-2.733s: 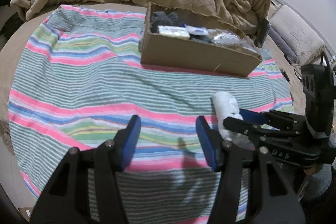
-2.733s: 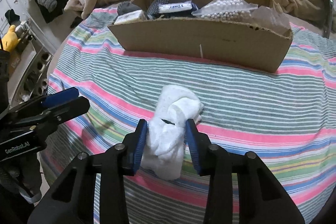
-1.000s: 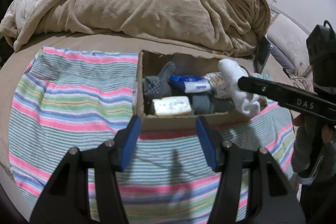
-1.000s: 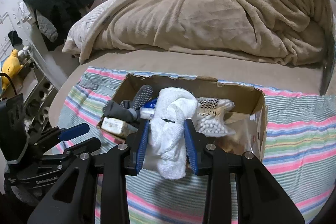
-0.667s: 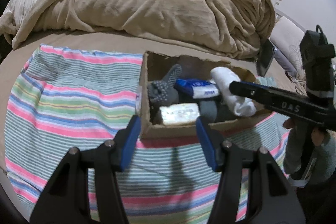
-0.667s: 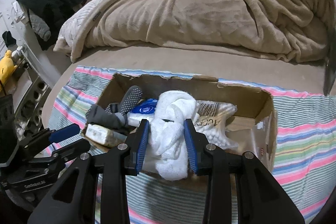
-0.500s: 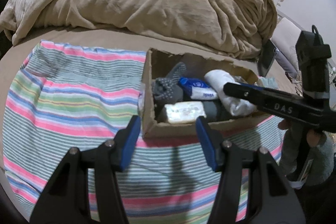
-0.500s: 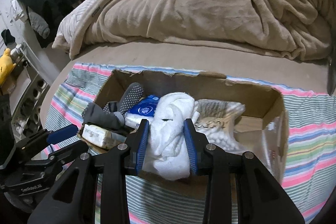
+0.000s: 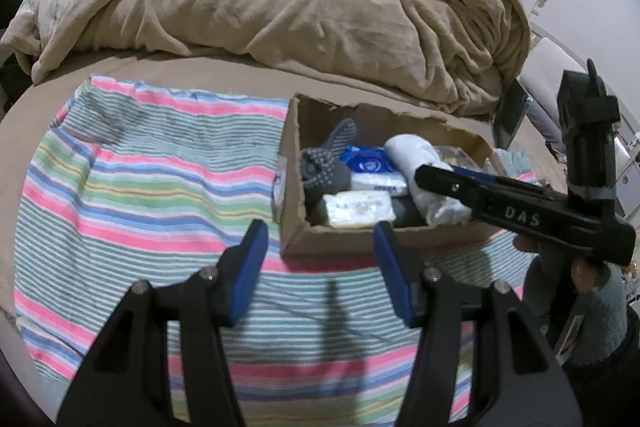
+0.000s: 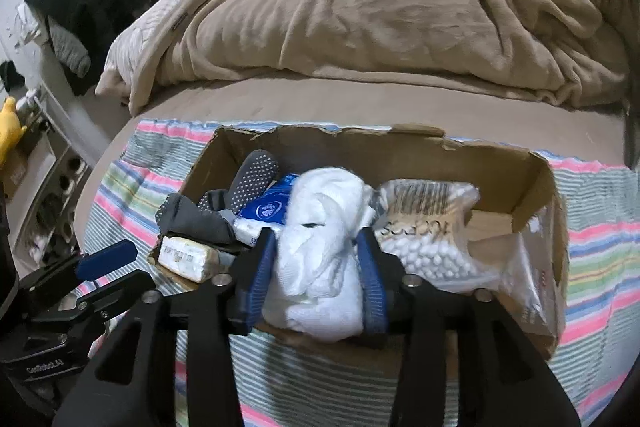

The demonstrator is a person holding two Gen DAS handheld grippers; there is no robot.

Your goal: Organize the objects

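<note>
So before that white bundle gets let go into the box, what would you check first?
1. Right gripper has a firm hold on the white sock bundle: ok, pads pinch both sides.
2. Bundle is over the cardboard box, not the striped cloth: ok.
3. Landing spot free: not ok; a blue packet, grey socks and a bag of white beads crowd it.
4. Left gripper clear of the box: ok, open and empty above the cloth.
5. Bundle already touches the contents: cannot tell.
</note>
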